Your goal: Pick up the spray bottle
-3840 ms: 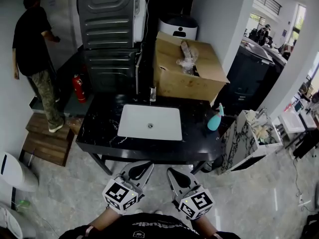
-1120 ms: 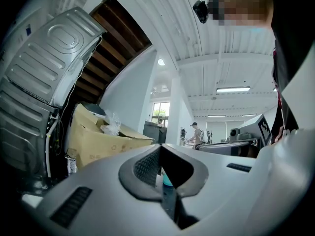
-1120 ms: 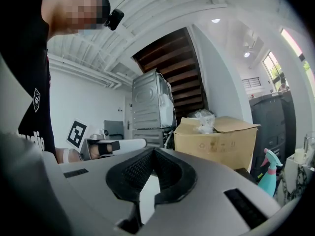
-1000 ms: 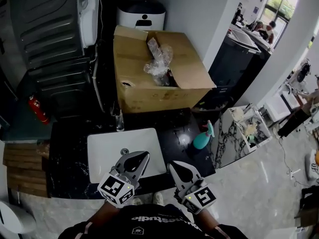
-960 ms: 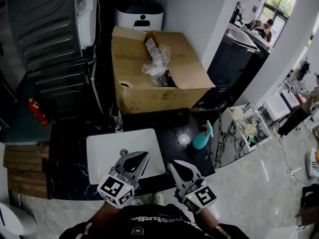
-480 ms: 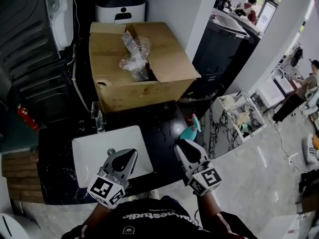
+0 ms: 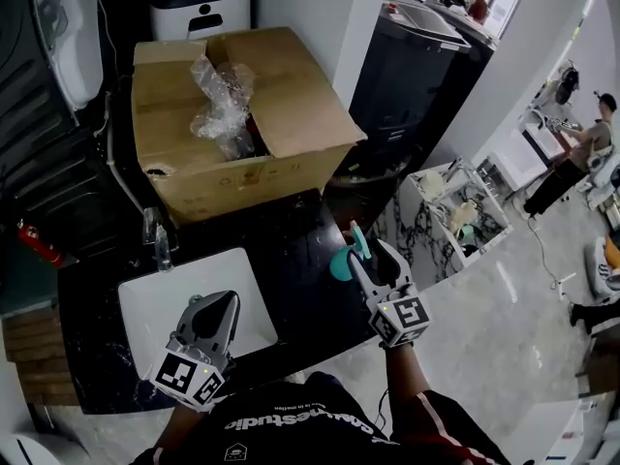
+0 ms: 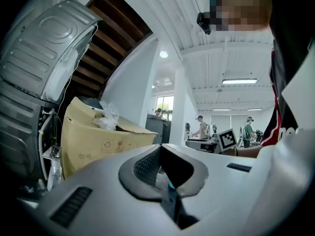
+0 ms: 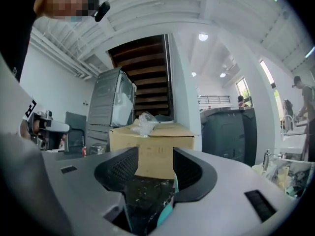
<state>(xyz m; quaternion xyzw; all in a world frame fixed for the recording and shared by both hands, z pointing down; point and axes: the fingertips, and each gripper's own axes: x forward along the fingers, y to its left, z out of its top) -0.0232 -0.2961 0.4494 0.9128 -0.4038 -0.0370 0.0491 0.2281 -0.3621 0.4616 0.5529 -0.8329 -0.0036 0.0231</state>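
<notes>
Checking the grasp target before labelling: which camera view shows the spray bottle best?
The head view: the teal spray bottle shows body and nozzle, standing on the black counter. The right gripper view shows only a teal sliver low between the opening right tongs; the left gripper view, barely a teal speck.

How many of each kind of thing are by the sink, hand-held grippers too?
Spray bottle: 1
Cardboard box: 1
Sink: 1
Hand-held grippers: 2, the left hand-held gripper and the right hand-held gripper, its jaws opening with the bottle partly between them
Total: 5
</notes>
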